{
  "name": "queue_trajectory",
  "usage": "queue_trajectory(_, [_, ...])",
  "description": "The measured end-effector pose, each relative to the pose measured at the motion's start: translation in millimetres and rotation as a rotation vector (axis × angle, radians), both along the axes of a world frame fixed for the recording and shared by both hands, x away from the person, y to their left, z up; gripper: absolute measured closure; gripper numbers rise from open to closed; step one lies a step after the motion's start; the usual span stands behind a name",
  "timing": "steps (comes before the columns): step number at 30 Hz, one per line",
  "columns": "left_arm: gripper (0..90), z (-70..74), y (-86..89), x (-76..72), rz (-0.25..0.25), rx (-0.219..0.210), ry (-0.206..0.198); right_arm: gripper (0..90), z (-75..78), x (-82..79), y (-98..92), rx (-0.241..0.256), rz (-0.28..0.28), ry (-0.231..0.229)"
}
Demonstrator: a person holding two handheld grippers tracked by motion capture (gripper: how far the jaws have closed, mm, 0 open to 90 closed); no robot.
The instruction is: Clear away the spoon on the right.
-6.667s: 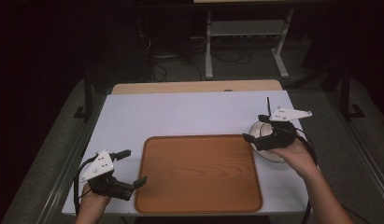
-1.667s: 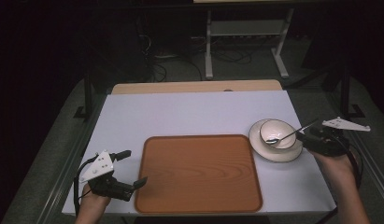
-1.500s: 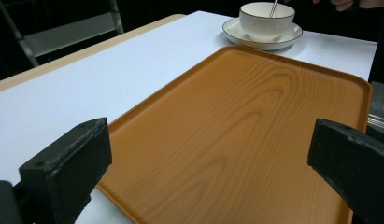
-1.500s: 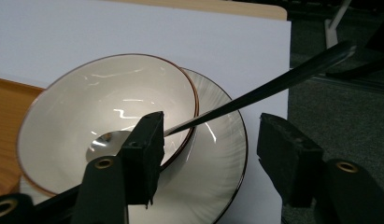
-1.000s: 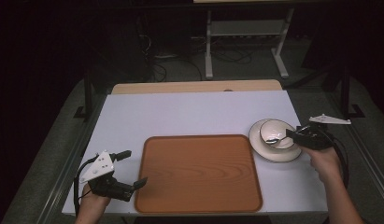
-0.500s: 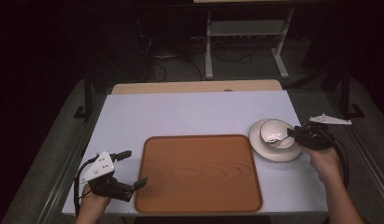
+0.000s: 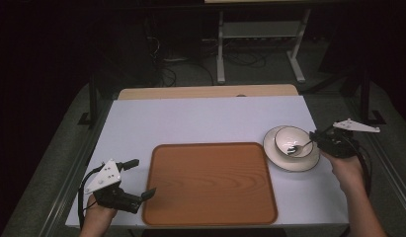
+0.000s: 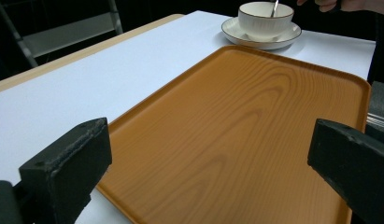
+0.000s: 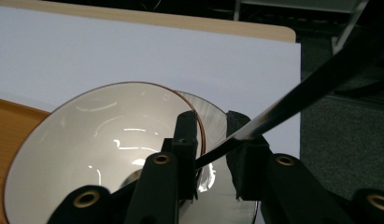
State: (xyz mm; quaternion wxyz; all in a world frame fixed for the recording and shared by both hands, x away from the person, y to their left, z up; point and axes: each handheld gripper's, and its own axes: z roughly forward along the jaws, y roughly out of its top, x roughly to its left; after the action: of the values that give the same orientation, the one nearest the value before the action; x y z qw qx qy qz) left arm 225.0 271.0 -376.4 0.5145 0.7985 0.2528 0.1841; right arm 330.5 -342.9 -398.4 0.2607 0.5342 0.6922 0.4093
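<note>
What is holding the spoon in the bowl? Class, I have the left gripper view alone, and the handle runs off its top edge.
Observer: The right gripper does. In the right gripper view its fingers are shut on the spoon handle.
Operator: Where does the spoon's other end lie?
Observer: The high view shows it down inside the bowl, which stands on a saucer.
Operator: And my own gripper?
Observer: The left gripper is open at the tray's left edge, near the person.

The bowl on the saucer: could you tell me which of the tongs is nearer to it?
Right. The right tongs are at the bowl, closed on the spoon resting in it. The left tongs sit across the tray, at the table's near left corner.
</note>
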Motion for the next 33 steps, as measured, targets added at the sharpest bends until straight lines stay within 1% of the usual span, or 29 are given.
queue_trajectory(3, [0.0, 0.1, 0.1, 0.1, 0.0, -0.001, -0.001, 77.1, 4.1, -1.7, -0.4, 0.008, 0.002, -0.019])
queue_trajectory(6, [0.0, 0.1, 0.0, 0.0, 0.0, 0.0, 0.0, 78.6, 7.1, -2.5, -0.8, 0.021, 0.008, -0.029])
queue_trajectory(9, [0.0, 0.3, 0.2, -0.2, -0.002, 0.0, -0.001, 81.6, 9.3, -3.2, -0.5, 0.041, 0.022, -0.035])
queue_trajectory(17, [0.0, 0.1, 0.3, 0.2, 0.002, -0.005, -0.001, 87.7, 15.7, -5.1, 2.4, 0.067, 0.056, -0.061])
queue_trajectory(22, [0.0, 0.2, 0.2, -0.1, 0.002, -0.004, -0.002, 87.8, 19.1, -6.0, 4.5, 0.063, 0.065, -0.072])
queue_trajectory(26, [0.0, 0.1, 0.8, 0.2, 0.003, -0.008, -0.003, 87.7, 24.7, -7.5, 5.5, 0.061, 0.067, -0.096])
queue_trajectory(33, [0.0, 0.2, 0.2, 0.0, 0.002, -0.006, -0.002, 87.7, 38.5, -11.8, 6.9, 0.036, 0.066, -0.139])
